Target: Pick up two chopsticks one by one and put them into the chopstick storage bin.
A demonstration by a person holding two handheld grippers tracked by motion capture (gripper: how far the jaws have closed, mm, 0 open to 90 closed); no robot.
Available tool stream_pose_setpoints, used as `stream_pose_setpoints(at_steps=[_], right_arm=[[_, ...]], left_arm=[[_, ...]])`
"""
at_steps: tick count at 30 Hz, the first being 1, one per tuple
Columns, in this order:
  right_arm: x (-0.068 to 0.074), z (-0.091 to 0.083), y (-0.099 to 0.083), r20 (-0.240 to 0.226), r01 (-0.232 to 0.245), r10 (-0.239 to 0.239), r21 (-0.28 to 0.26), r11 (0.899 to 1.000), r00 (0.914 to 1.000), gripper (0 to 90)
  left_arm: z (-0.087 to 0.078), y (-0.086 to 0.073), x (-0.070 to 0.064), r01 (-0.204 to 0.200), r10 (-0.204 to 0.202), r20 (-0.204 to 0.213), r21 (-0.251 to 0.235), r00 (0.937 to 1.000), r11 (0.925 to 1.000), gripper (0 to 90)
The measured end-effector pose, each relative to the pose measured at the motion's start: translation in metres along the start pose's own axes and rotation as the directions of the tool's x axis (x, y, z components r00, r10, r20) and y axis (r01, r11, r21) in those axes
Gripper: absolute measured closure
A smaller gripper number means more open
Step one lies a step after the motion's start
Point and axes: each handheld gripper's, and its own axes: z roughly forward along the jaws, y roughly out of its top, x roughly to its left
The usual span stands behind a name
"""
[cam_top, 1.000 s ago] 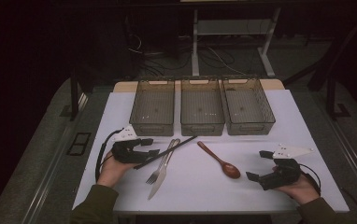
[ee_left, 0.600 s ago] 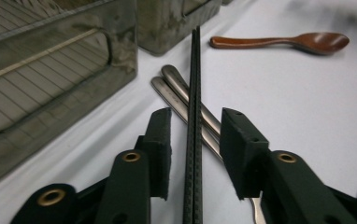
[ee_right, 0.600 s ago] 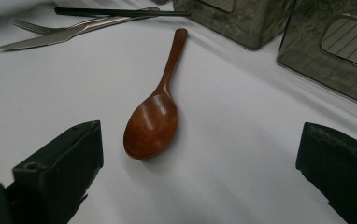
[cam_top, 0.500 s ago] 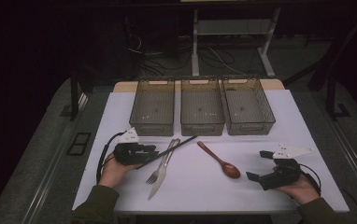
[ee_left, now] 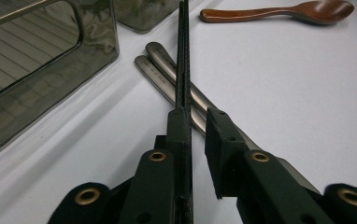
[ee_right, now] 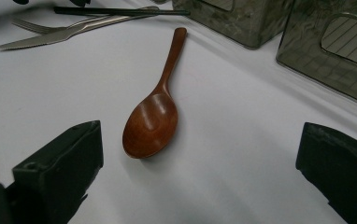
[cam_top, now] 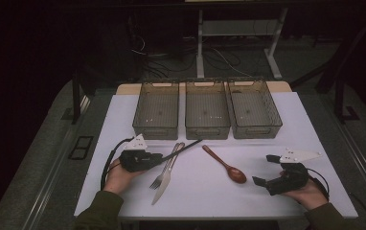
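Left gripper [cam_top: 158, 156] is clamped on a black chopstick [cam_top: 183, 147] — thin, straight, finely ribbed. In the left gripper view the chopstick [ee_left: 182, 56] sits flat against the left jaw and the right jaw stands a narrow gap off, so nearly closed; whether that jaw touches the stick I cannot tell. The stick runs out from the jaws across the handles of the fork [cam_top: 164, 171] and knife [cam_top: 163, 184], its far tip just short of the middle bin [cam_top: 207, 129].

Fork and knife are brushed steel with rounded handle ends, lying side by side and touching, handles under the chopstick, tines and blade toward the person.

Spoon [cam_top: 225, 165] is dark glossy wood with an oval bowl and slim handle, right of the knife and well apart from it, flat on the table [cam_top: 195, 201].

Three bins — smoky translucent plastic with ribbed floors and rounded corners — stand in a row beyond the cutlery, walls nearly touching. The left bin [cam_top: 155, 129] sits close behind the left gripper, little room there. The white table between the spoon and the near edge is bare, plenty of room.

Right gripper [cam_top: 265, 169] is wide open and holds nothing. In its own view the spoon [ee_right: 155, 112] lies ahead between the jaws, bowl nearest, nearer the left jaw and not touching.
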Motion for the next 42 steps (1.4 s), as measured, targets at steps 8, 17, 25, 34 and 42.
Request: stream_pose_setpoints(at_steps=[8,17,25,34,42], right_arm=[[0.0,0.0,0.0,0.0,-0.002,0.002,-0.001,1.0,1.0,0.2],[0.0,0.0,0.0,-0.001,-0.002,0.002,0.0,1.0,1.0,0.2],[0.0,0.0,0.0,-0.002,-0.007,0.007,0.0,1.0,1.0,0.2],[0.0,0.0,0.0,-0.002,-0.008,0.008,0.0,1.0,1.0,0.2],[0.0,0.0,0.0,-0.002,-0.007,0.007,-0.003,1.0,1.0,0.2]], left_arm=[[0.002,0.0,-0.002,0.0,0.0,-0.016,0.008,0.9999,1.0,80.9],[0.004,-0.001,0.0,-0.018,0.019,-0.026,0.032,0.9995,0.9993,80.8],[0.005,-0.001,-0.001,-0.023,0.024,-0.022,0.033,0.9995,0.9992,80.7],[0.006,-0.001,-0.002,-0.015,0.016,-0.013,0.031,0.9998,0.9994,80.6],[0.01,-0.001,-0.004,-0.032,0.032,0.0,0.062,0.9995,0.9976,79.9]])
